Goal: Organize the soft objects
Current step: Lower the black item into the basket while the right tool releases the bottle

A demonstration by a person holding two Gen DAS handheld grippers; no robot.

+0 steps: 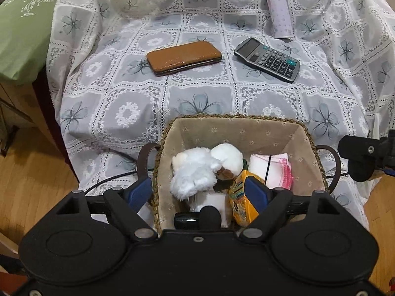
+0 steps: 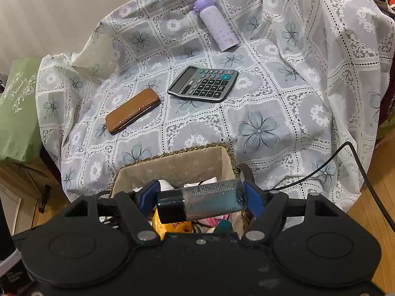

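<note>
my left claw [image 1: 197, 192] hangs open over the lined woven basket [image 1: 237, 120], nothing pinched | right claw [image 2: 200, 197] squeezes a teal plastic bottle [image 2: 212, 201] endwise (parked above, so it can't roll)

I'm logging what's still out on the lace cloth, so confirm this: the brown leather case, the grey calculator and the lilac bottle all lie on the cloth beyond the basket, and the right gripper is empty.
Not quite. The right gripper is not empty: the right wrist view shows it clamped on a clear bottle with a black cap, held over the lined woven basket. The brown leather case, grey calculator and lilac bottle do lie on the lace cloth.
</note>
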